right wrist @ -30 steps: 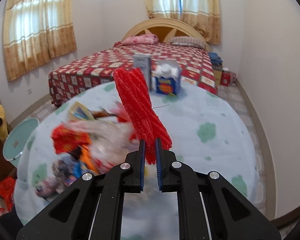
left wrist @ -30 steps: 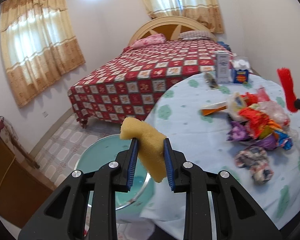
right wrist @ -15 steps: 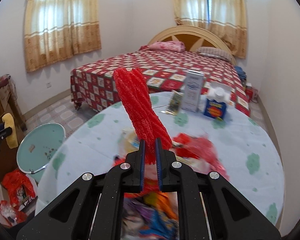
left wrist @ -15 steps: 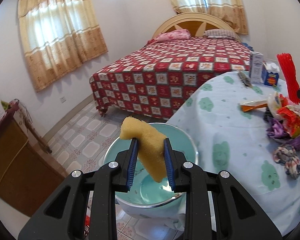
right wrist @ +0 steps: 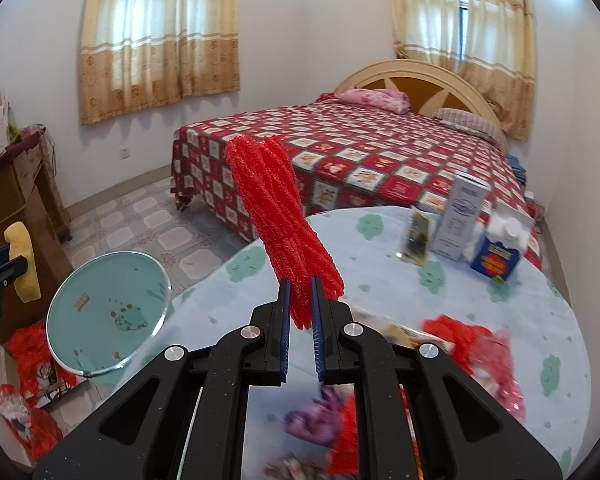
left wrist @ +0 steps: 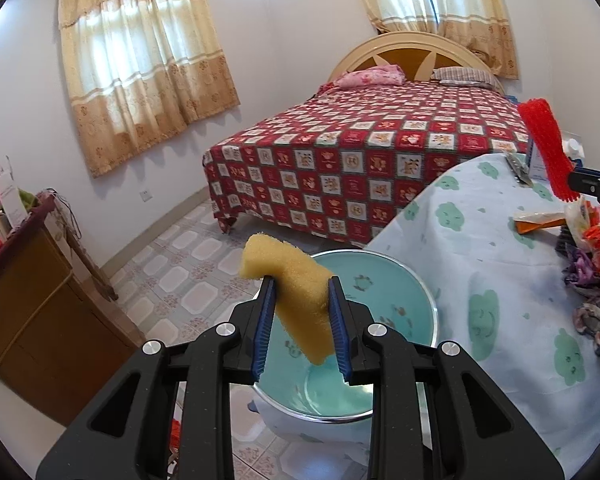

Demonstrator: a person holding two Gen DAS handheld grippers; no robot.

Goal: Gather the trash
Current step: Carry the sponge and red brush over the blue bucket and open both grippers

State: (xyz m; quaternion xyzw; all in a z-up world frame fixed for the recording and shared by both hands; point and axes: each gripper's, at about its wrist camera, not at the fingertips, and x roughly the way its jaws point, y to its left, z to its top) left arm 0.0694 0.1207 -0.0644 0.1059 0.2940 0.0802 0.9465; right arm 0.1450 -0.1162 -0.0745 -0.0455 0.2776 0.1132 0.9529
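My left gripper is shut on a yellow sponge that sticks up and leftward between the blue pads, held over a teal basin beside the table. My right gripper is shut on a bundle of red foam netting that stands tilted above the table. The same red netting shows at the right edge of the left wrist view, and the yellow sponge at the left edge of the right wrist view. A pile of colourful wrappers lies on the table.
The round table has a pale cloth with green prints; a grey carton and a blue box stand at its far side. The teal basin sits left of it. A bed, a wooden cabinet and red bags surround.
Both grippers have swung left across the room. The basin now lies straight under the sponge, and the trash pile has slid toward the right and lower edges of the views. Both grips are unchanged.
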